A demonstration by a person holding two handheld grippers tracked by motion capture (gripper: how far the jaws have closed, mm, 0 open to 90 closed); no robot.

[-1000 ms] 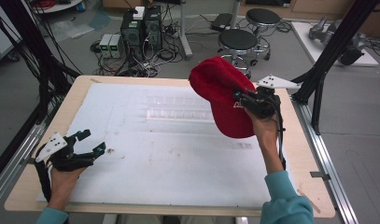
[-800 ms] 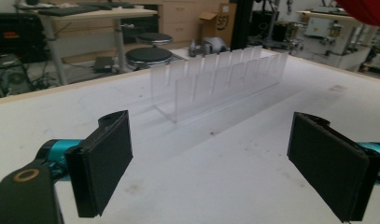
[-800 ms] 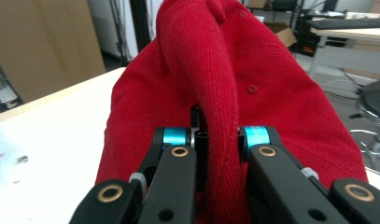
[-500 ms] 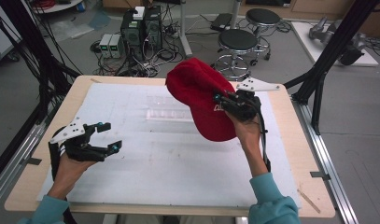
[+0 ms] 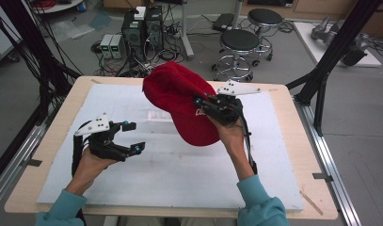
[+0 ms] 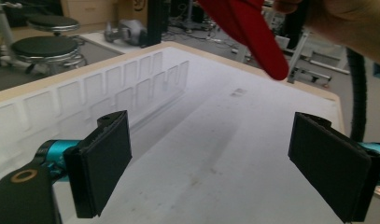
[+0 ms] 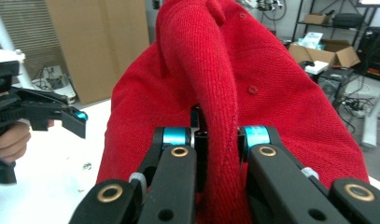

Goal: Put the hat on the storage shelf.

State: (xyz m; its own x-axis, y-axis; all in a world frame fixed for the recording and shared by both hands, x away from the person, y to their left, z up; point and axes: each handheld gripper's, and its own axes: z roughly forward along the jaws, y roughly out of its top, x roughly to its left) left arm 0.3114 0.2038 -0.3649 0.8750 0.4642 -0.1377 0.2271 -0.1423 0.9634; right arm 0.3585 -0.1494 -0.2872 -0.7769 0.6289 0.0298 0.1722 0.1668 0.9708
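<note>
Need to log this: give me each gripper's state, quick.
Left gripper: open, holding nothing.
Right gripper: closed on the red cap.

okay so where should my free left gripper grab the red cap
Probably the cap's free crown edge facing the left gripper, coming from the left with open jaws. The right gripper already pinches a fold near the brim, so that far rim hangs loose and reachable.

I note the red cap [image 7: 281, 116] is coarse matt knitted cloth; white mat [image 5: 179, 174] matt, faintly scuffed; table [image 5: 297, 155] edge pale bare wood.
</note>
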